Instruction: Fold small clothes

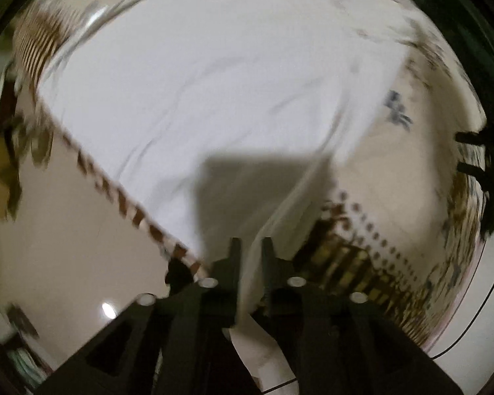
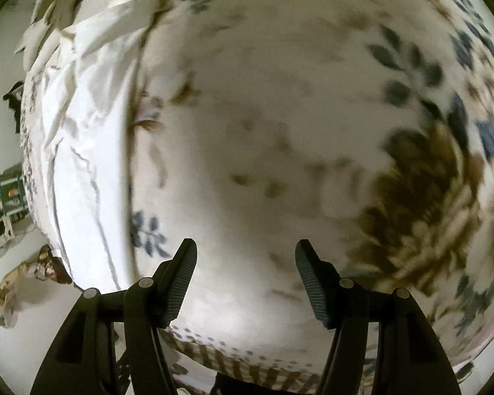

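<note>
Left gripper [image 1: 251, 247] pinches a hem of the white garment [image 1: 214, 82], fingers nearly together, cloth running between them and spreading out ahead over the floral bedsheet [image 1: 421, 105]. Right gripper [image 2: 246, 263] fingers spread wide, holding nothing, pointed down at the sheet; garment lies to its left.

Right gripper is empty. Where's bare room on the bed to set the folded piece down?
Free: the floral sheet ahead of the open right gripper, between the white garment on its left and the dark flower print on its right. Crowded: the sheet's left side, under that garment, which the left gripper pinches by an edge.
</note>
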### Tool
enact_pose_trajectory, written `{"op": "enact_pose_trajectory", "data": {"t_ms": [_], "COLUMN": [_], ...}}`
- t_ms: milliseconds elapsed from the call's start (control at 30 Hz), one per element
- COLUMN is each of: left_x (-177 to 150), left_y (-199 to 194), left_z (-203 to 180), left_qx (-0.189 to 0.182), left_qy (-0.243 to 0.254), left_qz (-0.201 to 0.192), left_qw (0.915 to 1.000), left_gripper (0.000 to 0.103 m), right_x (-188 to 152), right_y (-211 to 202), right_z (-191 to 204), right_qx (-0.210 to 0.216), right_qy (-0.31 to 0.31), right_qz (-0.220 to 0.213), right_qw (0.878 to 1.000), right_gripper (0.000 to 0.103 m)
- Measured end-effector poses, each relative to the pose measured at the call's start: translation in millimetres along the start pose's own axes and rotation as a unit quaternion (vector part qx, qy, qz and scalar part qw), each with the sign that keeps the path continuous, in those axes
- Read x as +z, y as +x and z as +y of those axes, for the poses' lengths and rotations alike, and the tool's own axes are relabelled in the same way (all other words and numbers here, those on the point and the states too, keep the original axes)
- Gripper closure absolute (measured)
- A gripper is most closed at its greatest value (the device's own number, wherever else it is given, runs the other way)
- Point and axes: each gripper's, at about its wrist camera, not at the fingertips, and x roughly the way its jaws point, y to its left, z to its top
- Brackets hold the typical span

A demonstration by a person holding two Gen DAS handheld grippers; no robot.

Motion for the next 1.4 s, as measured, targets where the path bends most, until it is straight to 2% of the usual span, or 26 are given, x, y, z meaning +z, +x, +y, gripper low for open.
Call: {"op": "enact_pose_trajectory", "data": {"t_ms": [100,167,233,333,433,467,500,533,667,767,833,867,1100,1167,1200,1333,1400], "left_x": [-10,-16,-17,-12,-7,-6,-6,-5,-6,-4,0,2,12,16,16,27,35], "left_y": [4,10,18,40,58,60,61,60,45,28,20,19,14,7,1,-28,-46], "left_z": [18,15,6,-16,-35,-38,-40,-42,-37,-31,-31,-31,-7,0,5,14,24], "left_qx": [-0.026,-0.048,-0.056,-0.040,-0.015,-0.008,-0.007,-0.010,-0.029,-0.036,-0.036,-0.036,-0.053,-0.062,-0.066,-0.084,-0.094], "left_qy": [-0.041,-0.049,-0.042,-0.004,0.023,0.029,0.032,0.035,0.026,0.022,0.024,0.024,0.002,-0.002,-0.003,0.001,0.003], "left_qz": [0.000,-0.001,-0.001,0.006,0.002,-0.006,-0.013,-0.018,-0.028,-0.037,-0.043,-0.045,-0.044,-0.043,-0.042,-0.050,-0.059], "left_qw": [0.9988,0.9976,0.9975,0.9992,0.9996,0.9995,0.9994,0.9992,0.9988,0.9984,0.9982,0.9981,0.9976,0.9971,0.9969,0.9952,0.9938], "left_gripper": [0.081,0.064,0.053,0.053,0.056,0.074,0.083,0.097,0.100,0.100,0.100,0.100,0.100,0.100,0.100,0.100,0.101], "right_x": [12,25,40,72,113,127,142,155,198,220,234,239,231,230,229,222,218], "right_y": [-5,-9,-13,-23,-28,-27,-23,-20,5,14,8,9,21,27,29,16,0], "right_z": [16,25,30,35,41,44,47,49,62,79,85,89,84,78,78,87,106], "right_qx": [0.007,0.018,0.034,0.067,0.100,0.111,0.120,0.128,0.136,0.140,0.122,0.119,0.145,0.152,0.154,0.141,0.126], "right_qy": [-0.019,-0.031,-0.037,-0.036,-0.031,-0.029,-0.028,-0.026,-0.014,-0.004,0.011,0.019,0.037,0.049,0.055,0.068,0.061], "right_qz": [-0.003,-0.008,-0.013,-0.032,-0.050,-0.052,-0.051,-0.047,-0.036,-0.055,-0.084,-0.080,-0.034,-0.035,-0.035,-0.047,-0.058], "right_qw": [1.000,0.999,0.999,0.997,0.993,0.992,0.991,0.990,0.990,0.989,0.989,0.989,0.988,0.987,0.986,0.987,0.988], "right_gripper": [0.039,0.039,0.039,0.039,0.039,0.039,0.039,0.039,0.039,0.039,0.039,0.039,0.039,0.061,0.097,0.097,0.097]}}
